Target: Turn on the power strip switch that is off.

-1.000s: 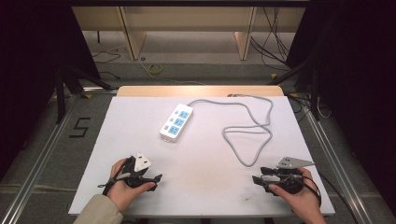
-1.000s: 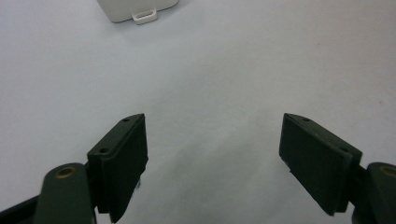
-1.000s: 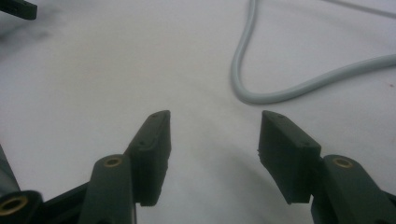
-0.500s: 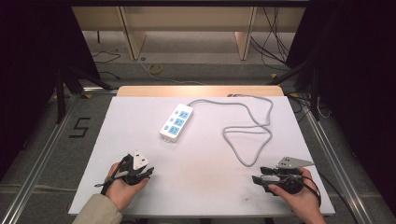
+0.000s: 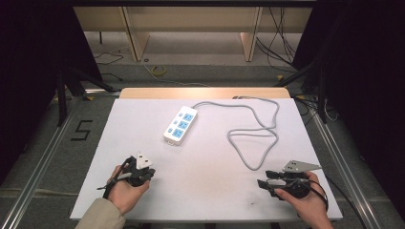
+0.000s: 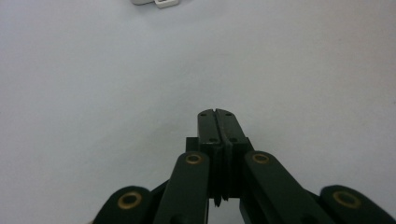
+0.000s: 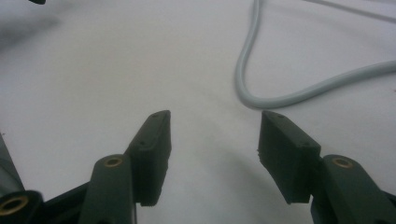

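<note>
A white power strip [image 5: 181,124] with blue sockets lies at the middle of the white table [image 5: 210,195]. Its grey cable [image 5: 260,130] loops off to the right. One corner of the power strip [image 6: 156,2] sits at the top edge of the left gripper view. My left gripper [image 5: 149,174] rests near the front left edge in a hand. Its jaws have just been closing, and the left gripper [image 6: 217,114] is now shut with nothing between them. At the front right my right gripper [image 5: 263,180] points left. The right gripper [image 7: 215,128] stands open over bare table, just short of a bend of the cable [image 7: 261,99].
A wooden strip [image 5: 200,92] borders the table's far edge, with shelf legs and floor cables beyond. Metal rails [image 5: 43,157] run along both sides of the table. A "5" mark [image 5: 82,130] is on the floor at the left.
The left gripper's jaws have closed from wide open to shut, with nothing taken hold of. The right gripper and the power strip have stayed where they were.
</note>
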`<act>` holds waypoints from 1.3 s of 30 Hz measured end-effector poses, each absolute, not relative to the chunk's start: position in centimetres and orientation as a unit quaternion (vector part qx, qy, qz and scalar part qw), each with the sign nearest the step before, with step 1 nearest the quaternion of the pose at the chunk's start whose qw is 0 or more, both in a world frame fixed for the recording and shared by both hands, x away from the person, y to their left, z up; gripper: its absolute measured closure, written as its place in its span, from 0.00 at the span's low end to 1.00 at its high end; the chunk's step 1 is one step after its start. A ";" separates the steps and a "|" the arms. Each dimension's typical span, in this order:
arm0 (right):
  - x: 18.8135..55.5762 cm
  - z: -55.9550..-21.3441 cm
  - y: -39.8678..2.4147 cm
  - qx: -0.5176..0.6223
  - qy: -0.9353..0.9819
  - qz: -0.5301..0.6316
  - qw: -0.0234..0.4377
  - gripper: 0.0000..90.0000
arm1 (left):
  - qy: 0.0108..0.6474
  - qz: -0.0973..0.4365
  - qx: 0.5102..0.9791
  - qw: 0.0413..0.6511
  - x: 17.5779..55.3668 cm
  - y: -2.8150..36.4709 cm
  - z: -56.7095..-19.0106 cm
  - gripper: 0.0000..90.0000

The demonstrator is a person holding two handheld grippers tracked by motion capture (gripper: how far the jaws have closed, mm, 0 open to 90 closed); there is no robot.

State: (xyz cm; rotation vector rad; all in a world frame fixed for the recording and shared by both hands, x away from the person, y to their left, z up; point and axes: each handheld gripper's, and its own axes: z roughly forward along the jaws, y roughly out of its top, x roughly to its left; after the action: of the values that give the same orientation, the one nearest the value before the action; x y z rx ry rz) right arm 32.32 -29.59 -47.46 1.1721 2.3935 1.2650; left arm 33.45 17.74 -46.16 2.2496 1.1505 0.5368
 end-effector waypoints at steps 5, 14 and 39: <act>32.3 -47.4 -29.6 0.397 0.807 0.426 0.095 0.50 | 0.434 0.199 0.833 0.278 33.8 17.5 -45.9 0.99; 32.4 -47.5 -29.6 0.396 0.807 0.427 0.095 0.50 | 0.443 0.199 0.828 0.280 34.6 17.3 -45.5 0.99; 32.4 -47.5 -29.6 0.396 0.808 0.427 0.096 0.50 | 0.457 0.193 0.824 0.274 36.5 16.7 -44.9 0.99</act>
State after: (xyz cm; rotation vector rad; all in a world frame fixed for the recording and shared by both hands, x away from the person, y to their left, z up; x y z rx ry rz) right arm 32.37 -29.59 -47.50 1.1731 2.3932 1.2642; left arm 36.49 16.71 -44.93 2.2163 1.2299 0.5197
